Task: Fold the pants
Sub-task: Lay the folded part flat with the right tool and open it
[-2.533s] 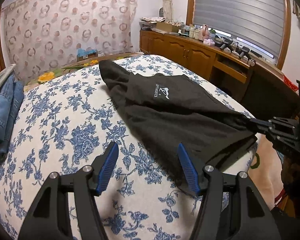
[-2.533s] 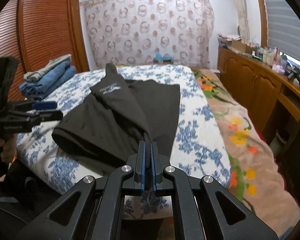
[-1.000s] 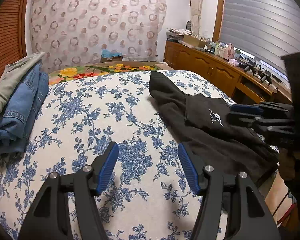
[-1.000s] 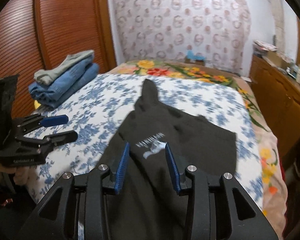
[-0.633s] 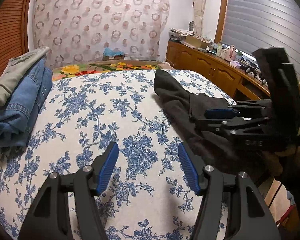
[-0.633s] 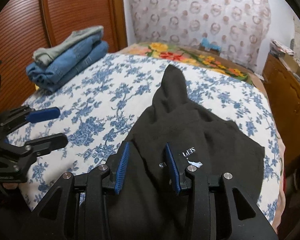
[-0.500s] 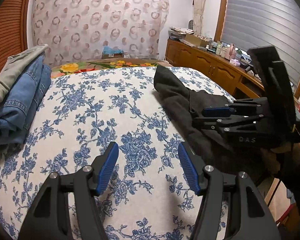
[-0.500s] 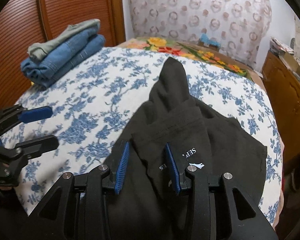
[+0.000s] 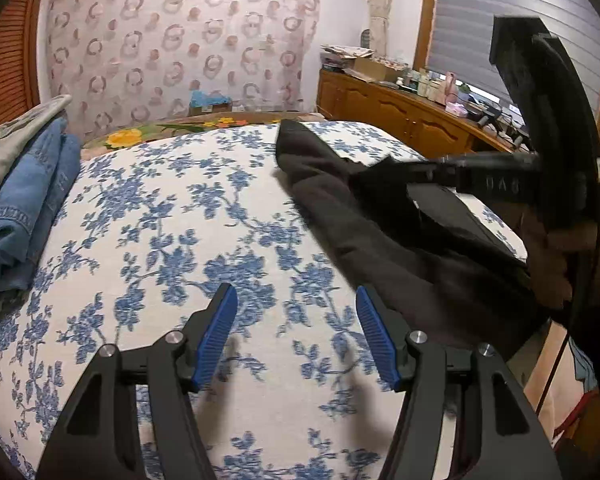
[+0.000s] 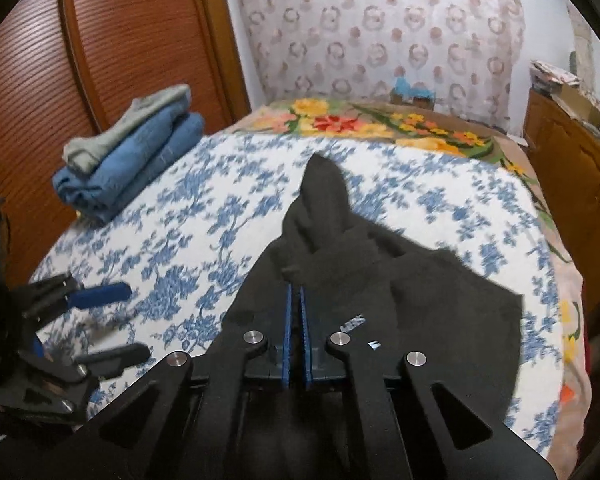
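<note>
- Nearest, the right gripper (image 10: pixel 296 300): its jaws have just been closing and now pinch a fold of the pants (image 10: pixel 380 280); half a second back they stood apart over the same cloth
- That means a fresh grip is taken, probably to lift or drag this layer for the next fold
- The left gripper (image 9: pixel 296 336) hangs with jaws apart and nothing between them, over bare sheet (image 9: pixel 160 240), just left of the pants; it looks to be waiting
- The pants are black, soft and matt, bunched in loose ridges around the pinch, with a small white logo beside the right jaws and one narrow end tapering away up the bed
- They lie on the right part of the sheet, which is smooth cotton, white with blue flowers
- Further off, a neat stack (image 10: pixel 132 160) of blue denim topped with grey cloth sits at the left edge
- Beyond, a blanket (image 10: pixel 380 124) with bright flowers, then a curtain (image 10: pixel 380 28) printed with rings
</note>
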Demonstrator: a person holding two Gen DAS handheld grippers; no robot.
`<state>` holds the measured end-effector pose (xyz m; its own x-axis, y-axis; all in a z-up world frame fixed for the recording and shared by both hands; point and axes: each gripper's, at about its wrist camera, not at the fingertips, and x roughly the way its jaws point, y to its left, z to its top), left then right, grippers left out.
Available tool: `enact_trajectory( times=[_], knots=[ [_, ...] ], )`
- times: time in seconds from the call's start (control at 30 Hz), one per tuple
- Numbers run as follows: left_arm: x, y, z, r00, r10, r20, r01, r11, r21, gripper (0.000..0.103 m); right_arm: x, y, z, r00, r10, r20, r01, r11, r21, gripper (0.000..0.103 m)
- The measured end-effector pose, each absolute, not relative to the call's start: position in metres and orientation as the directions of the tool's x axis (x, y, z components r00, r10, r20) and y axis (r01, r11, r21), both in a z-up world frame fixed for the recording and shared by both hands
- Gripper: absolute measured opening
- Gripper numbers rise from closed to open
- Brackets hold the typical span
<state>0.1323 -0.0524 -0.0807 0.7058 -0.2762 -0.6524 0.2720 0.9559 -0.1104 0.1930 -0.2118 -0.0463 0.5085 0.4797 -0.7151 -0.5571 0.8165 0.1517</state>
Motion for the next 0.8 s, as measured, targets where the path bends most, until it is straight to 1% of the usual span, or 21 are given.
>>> enact_trajectory(
  times=[0.1, 0.2, 0.4, 0.47, 0.53, 0.67, 0.8],
  knots=[
    [0.132, -0.062, -0.08, 0.7, -0.285, -0.655, 0.295, 0.951, -0.099, 0.061, 0.195, -0.222, -0.038, 0.533, 0.466, -0.706, -0.544, 0.828, 0.136, 0.001],
    [0.136, -0.074, -0.081, 0.685, -0.294, -0.666, 0.321, 0.943, -0.086, 0.061, 0.202, -0.237, -0.036, 0.547, 0.433, -0.716, -0.517, 0.848, 0.117, 0.001],
    [0.142, -0.089, -0.084, 0.666, -0.302, -0.682, 0.35, 0.934, -0.071, 0.061, 0.221, -0.252, -0.054, 0.541, 0.339, -0.769, -0.483, 0.874, 0.045, 0.001],
    [0.141, -0.09, -0.087, 0.675, -0.275, -0.685, 0.336, 0.941, -0.046, 0.061, 0.228, -0.26, -0.059, 0.542, 0.314, -0.779, -0.465, 0.885, 0.033, 0.001],
    [0.142, -0.09, -0.088, 0.671, -0.269, -0.691, 0.33, 0.943, -0.046, 0.061, 0.233, -0.27, -0.062, 0.547, 0.293, -0.784, -0.443, 0.896, 0.026, 0.001],
    [0.144, -0.091, -0.091, 0.66, -0.262, -0.704, 0.326, 0.944, -0.045, 0.061, 0.243, -0.288, -0.062, 0.566, 0.267, -0.78, -0.404, 0.914, 0.02, 0.001],
    [0.143, -0.093, -0.091, 0.663, -0.257, -0.703, 0.329, 0.944, -0.035, 0.061, 0.247, -0.3, -0.057, 0.58, 0.29, -0.762, -0.403, 0.914, 0.041, 0.001]
  ],
)
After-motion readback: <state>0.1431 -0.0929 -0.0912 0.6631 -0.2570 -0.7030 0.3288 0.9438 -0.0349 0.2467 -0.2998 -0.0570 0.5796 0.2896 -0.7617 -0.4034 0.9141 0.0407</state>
